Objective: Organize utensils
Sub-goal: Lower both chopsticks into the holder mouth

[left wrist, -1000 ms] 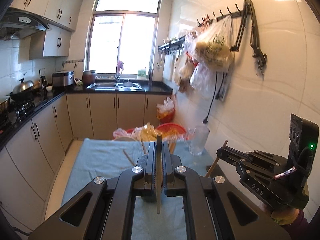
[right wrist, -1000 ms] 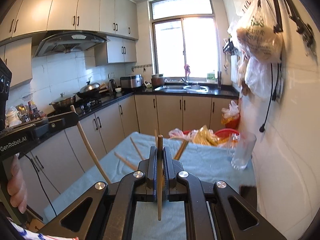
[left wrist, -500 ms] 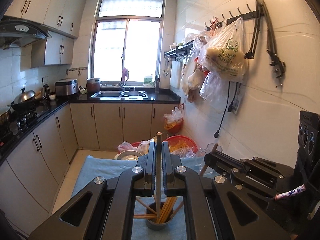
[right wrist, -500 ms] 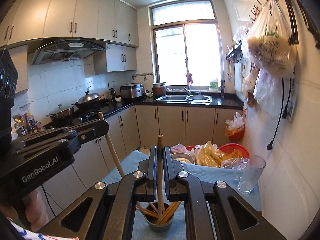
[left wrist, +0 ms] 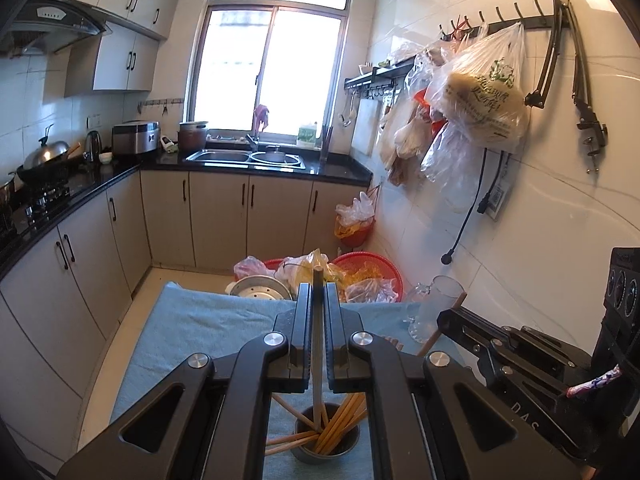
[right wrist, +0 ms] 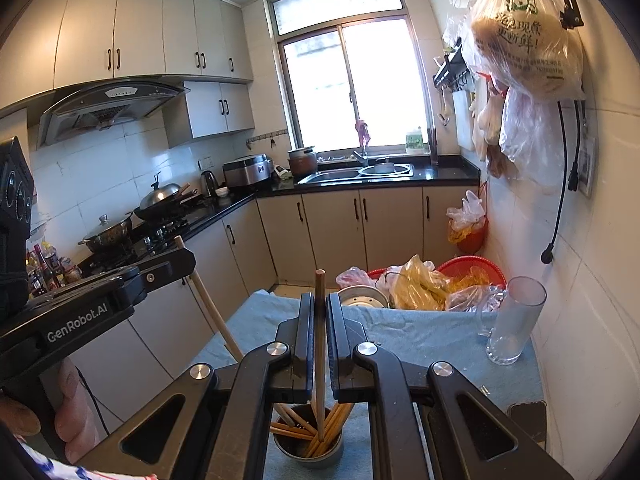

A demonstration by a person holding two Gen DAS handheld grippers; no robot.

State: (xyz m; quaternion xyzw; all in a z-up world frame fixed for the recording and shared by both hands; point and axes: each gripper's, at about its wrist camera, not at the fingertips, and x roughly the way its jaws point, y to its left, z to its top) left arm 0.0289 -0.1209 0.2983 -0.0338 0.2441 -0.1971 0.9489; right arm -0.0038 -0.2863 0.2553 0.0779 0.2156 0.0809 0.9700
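The left gripper (left wrist: pixel 318 320) is closed tight on one chopstick (left wrist: pixel 317 344), held almost upright between the jaws. Its lower tip is already inside the cup (left wrist: pixel 327 440) at the bottom centre of the left view. The right gripper (right wrist: pixel 320 328) is also closed on a chopstick (right wrist: pixel 320 340), and that tip too reaches into the cup (right wrist: pixel 308 446), low in the right view. Holding each stick upright seems chosen so that it can drop straight in among the other chopsticks (left wrist: pixel 340 424), which lean against the cup wall.

The cup stands on a blue cloth (left wrist: pixel 208 328) near its bottom edge in the frame. Its mouth is narrow and already partly filled, so there is little room for two sticks at once, and the two grippers are close together; the right one appears at the lower right of the left view. A glass (right wrist: pixel 514 320) stands well apart, at the right near the wall, and the cloth between is free for pulling back.
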